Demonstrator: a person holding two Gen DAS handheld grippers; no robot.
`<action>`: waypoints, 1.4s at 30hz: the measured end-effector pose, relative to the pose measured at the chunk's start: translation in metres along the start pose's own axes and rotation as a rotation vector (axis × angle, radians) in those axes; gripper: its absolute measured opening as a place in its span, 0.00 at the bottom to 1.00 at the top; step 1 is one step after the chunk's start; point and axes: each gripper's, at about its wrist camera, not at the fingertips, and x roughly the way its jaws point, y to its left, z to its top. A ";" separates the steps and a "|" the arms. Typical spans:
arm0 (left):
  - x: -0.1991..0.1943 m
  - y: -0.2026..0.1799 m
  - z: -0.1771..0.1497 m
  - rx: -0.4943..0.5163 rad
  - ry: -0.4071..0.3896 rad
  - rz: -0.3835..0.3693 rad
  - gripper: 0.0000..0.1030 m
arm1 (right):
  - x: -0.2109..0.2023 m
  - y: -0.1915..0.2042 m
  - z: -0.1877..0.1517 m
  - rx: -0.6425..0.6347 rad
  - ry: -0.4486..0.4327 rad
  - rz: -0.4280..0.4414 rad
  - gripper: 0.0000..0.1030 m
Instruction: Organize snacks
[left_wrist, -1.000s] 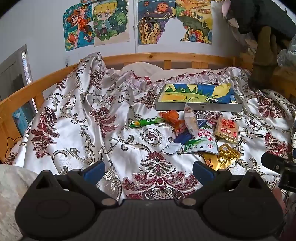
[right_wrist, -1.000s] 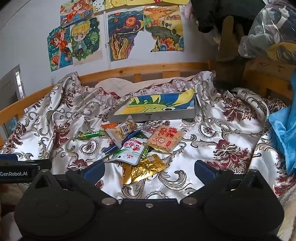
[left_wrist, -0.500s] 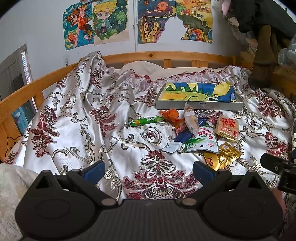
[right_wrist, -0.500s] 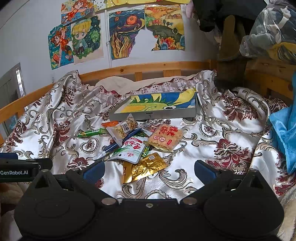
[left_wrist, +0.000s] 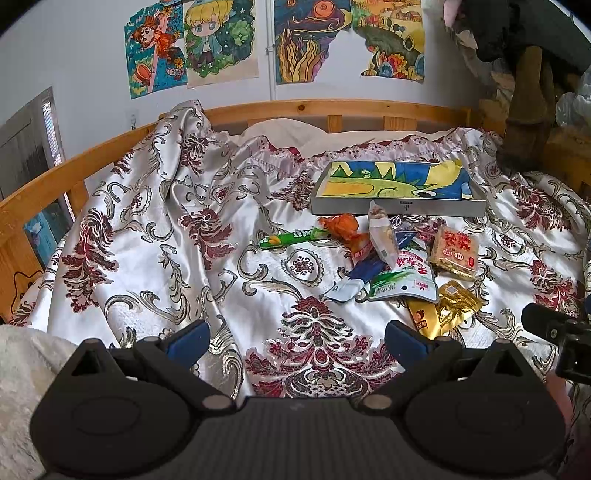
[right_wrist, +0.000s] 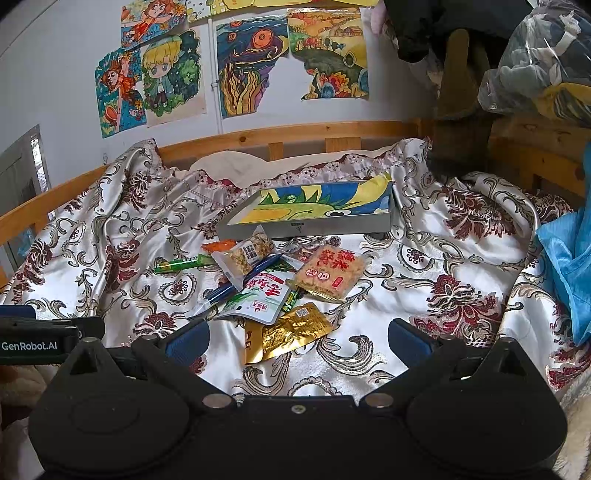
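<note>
right gripper (right_wrist: 297, 338) | eased slightly nearer the snack pile (right_wrist: 273, 284) | left view barely shifted

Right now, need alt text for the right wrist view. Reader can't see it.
The open right hand-held gripper hovers over a patterned satin bedspread above a pile of snack packets: a gold foil pouch nearest, a white-and-green packet and an orange cracker pack behind. A grey tray with a colourful drawing inside lies beyond, empty of snacks.

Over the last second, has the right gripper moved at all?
Yes, slightly. In its own view the gray tray and wooden rail sit lower in frame than before, so the right gripper tilted or rose slightly.
</note>
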 end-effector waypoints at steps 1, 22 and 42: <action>0.000 0.000 -0.001 0.000 0.000 0.000 1.00 | 0.000 0.000 0.000 0.000 0.000 0.000 0.99; 0.001 0.000 -0.002 0.001 0.007 0.001 1.00 | 0.001 0.000 0.000 0.000 0.003 0.000 0.99; 0.003 0.001 -0.005 0.004 0.018 0.004 1.00 | 0.002 0.000 0.001 0.002 0.009 -0.002 0.99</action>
